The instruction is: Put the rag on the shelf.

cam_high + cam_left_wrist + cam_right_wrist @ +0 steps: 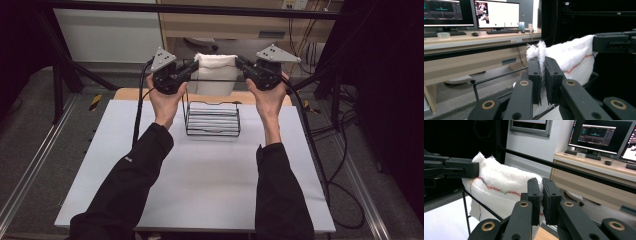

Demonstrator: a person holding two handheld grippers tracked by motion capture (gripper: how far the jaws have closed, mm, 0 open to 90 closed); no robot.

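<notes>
Both grippers are pinching the white towel point(216, 70) by its top corners – left gripper point(192, 67) on one end, right gripper point(240, 63) on the other, jaws pressed together on the cloth in each gripper view. The towel hangs stretched between them, up in the air above and just behind the black wire rack point(212, 119) that sits on the white table point(200, 175), with its lower edge near the rack's far rail. As I read it, the step in hand is draping it over the rack. Risks: each grip is only on a thin bunched edge point(539, 51), so if the hands pull apart too hard one corner could slip out and the towel would swing down on one side. Lowering unevenly would hang it crooked or snag the loose weave on a rail end point(464, 192). The rack looks light and is not held – dragging cloth across it could tip or slide it. Releasing one side early would likely let the towel's weight pull it off toward the far side.
</notes>
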